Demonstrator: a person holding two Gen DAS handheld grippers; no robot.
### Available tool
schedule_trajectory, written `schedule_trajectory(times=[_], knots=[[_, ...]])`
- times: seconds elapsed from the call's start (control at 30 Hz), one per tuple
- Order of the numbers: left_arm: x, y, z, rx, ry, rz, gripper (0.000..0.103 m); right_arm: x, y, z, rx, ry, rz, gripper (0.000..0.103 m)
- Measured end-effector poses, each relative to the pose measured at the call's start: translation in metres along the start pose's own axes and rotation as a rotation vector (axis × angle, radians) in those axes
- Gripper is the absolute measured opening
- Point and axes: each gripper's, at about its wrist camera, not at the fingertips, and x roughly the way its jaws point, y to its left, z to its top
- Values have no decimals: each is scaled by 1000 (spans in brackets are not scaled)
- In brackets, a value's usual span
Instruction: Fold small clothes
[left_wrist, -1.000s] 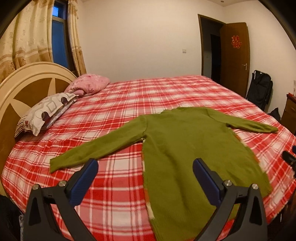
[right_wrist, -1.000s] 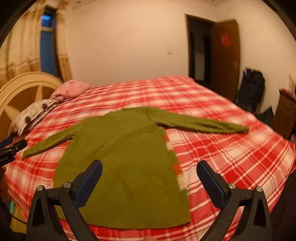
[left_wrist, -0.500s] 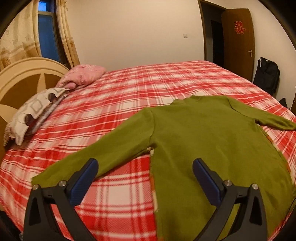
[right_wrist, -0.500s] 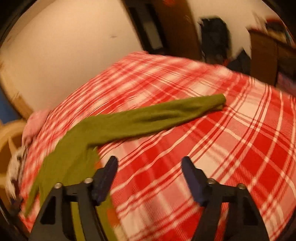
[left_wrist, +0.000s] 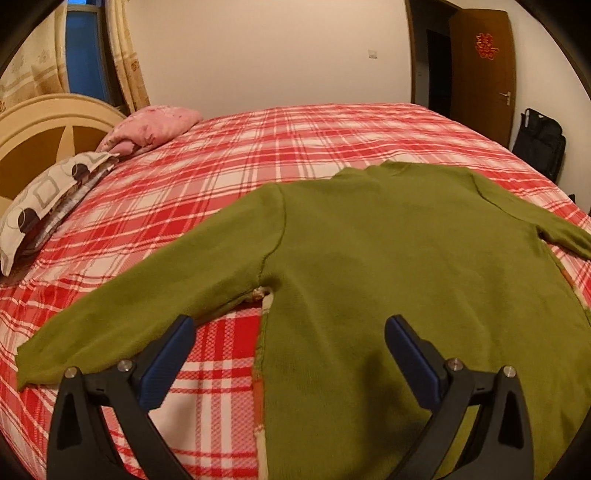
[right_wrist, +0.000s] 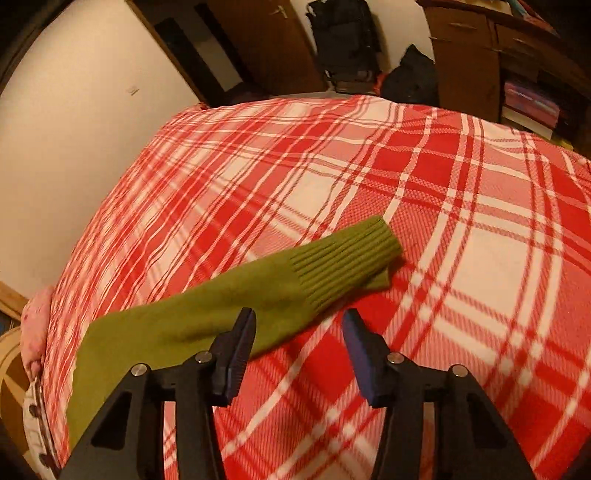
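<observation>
A small green sweater (left_wrist: 388, 266) lies flat on the red plaid bed (left_wrist: 258, 155) with both sleeves spread out. My left gripper (left_wrist: 288, 332) hovers open over its left armpit, nothing between the fingers. In the right wrist view the right sleeve (right_wrist: 229, 306) runs diagonally, its ribbed cuff (right_wrist: 347, 258) pointing up and right. My right gripper (right_wrist: 299, 328) hangs just above the sleeve near the cuff, its jaws closing, the pads apart from the cloth. The sleeve's edge lies under the gap between them.
Two pillows, one pink (left_wrist: 155, 125) and one patterned (left_wrist: 48, 192), lie by the cream headboard (left_wrist: 40, 125). A wooden door (left_wrist: 484, 62), a dark bag (left_wrist: 539, 144) and a brown cabinet (right_wrist: 480, 55) stand beyond the bed's far edge.
My right gripper swung right from the sweater's body to the right cuff, rolled, and narrowed its jaws. My left gripper moved forward and lower toward the left armpit.
</observation>
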Motion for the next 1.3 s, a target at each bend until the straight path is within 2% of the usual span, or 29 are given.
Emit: schedule_trajectory(times=[0.2,0.23,0.27,0.37,0.53,0.6,0.73,0.8,0.9,0.93,1.0,1.03,1.1,1.13,1.17,1.2,1.23,1.3], knots=[[14,11,0,-74,33,-24,103,23,-2,15,18,3,-37,38],[14,12,-1,-82,35,-26,103,24,-3,18,20,-2,-44,31],[15,11,-1,-85,38,-27,103,26,-2,20,15,-7,-49,18],[18,9,-1,-82,44,-34,103,28,1,25,-4,-28,-50,8],[19,8,-3,-87,46,-50,103,8,37,26,-143,-142,-73,5],[20,8,-2,-88,50,-56,103,-5,62,23,-215,-198,-64,5],[20,8,-3,-93,53,-60,103,-30,138,7,-423,-304,-20,5],[20,9,-3,-103,55,-64,103,-44,192,-19,-580,-362,17,5],[21,12,-4,-119,62,-77,103,-54,253,-62,-757,-408,82,5],[21,13,-5,-124,63,-79,103,-57,279,-85,-830,-418,121,5],[20,14,-6,-134,65,-88,103,-58,307,-118,-924,-415,183,5],[20,15,-6,-139,65,-96,103,-58,322,-142,-979,-402,240,5],[19,18,-7,-150,65,-107,103,-55,336,-175,-1041,-312,378,6],[19,19,-7,-157,70,-114,103,-50,341,-192,-1077,-228,449,13],[19,21,-6,-161,77,-122,103,-47,341,-208,-1104,-142,499,39],[17,23,-5,-164,84,-130,103,-46,337,-217,-1111,-107,525,52],[16,24,-4,-165,84,-130,103,-47,328,-225,-1113,-86,560,61],[9,25,2,-156,70,-138,103,-50,298,-234,-1126,-53,620,61]])
